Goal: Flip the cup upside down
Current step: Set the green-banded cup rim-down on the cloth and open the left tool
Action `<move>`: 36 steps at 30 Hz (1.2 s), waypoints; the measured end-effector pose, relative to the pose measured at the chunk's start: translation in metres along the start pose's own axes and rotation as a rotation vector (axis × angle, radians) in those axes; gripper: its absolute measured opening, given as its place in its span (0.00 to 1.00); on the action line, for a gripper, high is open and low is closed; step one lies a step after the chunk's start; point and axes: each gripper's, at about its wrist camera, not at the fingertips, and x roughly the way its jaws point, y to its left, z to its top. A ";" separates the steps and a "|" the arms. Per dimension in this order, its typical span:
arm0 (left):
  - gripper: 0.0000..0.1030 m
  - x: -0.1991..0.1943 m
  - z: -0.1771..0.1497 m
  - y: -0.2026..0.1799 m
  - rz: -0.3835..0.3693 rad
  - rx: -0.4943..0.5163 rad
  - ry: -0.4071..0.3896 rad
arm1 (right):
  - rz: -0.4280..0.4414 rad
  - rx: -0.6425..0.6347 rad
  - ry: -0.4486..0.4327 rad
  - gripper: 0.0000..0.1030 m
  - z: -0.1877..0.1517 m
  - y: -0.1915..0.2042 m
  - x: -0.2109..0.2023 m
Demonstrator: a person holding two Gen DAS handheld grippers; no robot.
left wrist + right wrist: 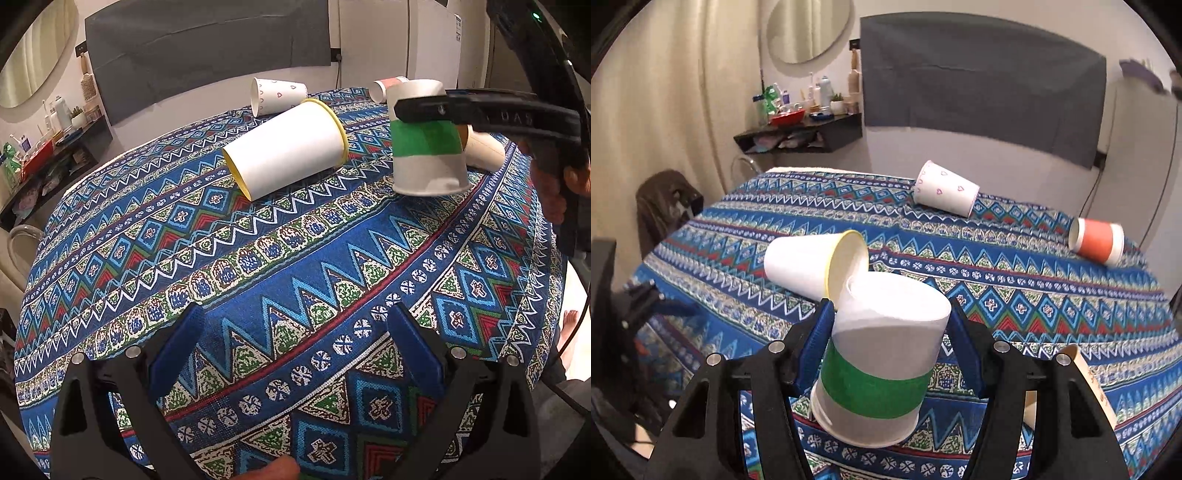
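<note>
A white paper cup with a green band (877, 363) is held upside down, rim downward, between the blue pads of my right gripper (890, 314), slightly tilted just above the patterned tablecloth. In the left wrist view the same cup (428, 147) hangs at the right with the right gripper (421, 109) clamped around its upper part. My left gripper (295, 325) is open and empty, low over the near part of the table.
A white cup with a yellow rim (288, 147) lies on its side beside the held cup. A heart-print cup (945, 190), an orange-banded cup (1097, 242) and a tan cup (484, 149) also lie on the blue patterned tablecloth (258, 266).
</note>
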 end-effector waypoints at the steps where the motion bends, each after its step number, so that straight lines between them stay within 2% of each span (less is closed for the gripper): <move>1: 0.94 0.000 0.000 0.000 0.001 -0.002 0.003 | -0.006 -0.013 -0.001 0.56 -0.002 0.003 -0.001; 8: 0.94 0.002 -0.001 0.001 0.005 0.005 0.006 | -0.058 -0.083 -0.021 0.56 -0.016 0.018 -0.014; 16: 0.94 0.001 -0.002 -0.001 0.008 0.008 0.001 | -0.063 -0.061 -0.016 0.55 -0.034 0.020 -0.016; 27: 0.94 0.004 0.000 -0.005 0.035 0.024 0.014 | -0.063 -0.048 -0.038 0.79 -0.053 0.023 -0.031; 35: 0.94 -0.010 -0.002 -0.017 0.157 0.041 -0.056 | -0.071 -0.033 -0.048 0.84 -0.073 0.013 -0.046; 36: 0.94 -0.012 -0.002 -0.019 0.154 0.034 -0.064 | -0.068 -0.028 -0.050 0.84 -0.075 0.010 -0.047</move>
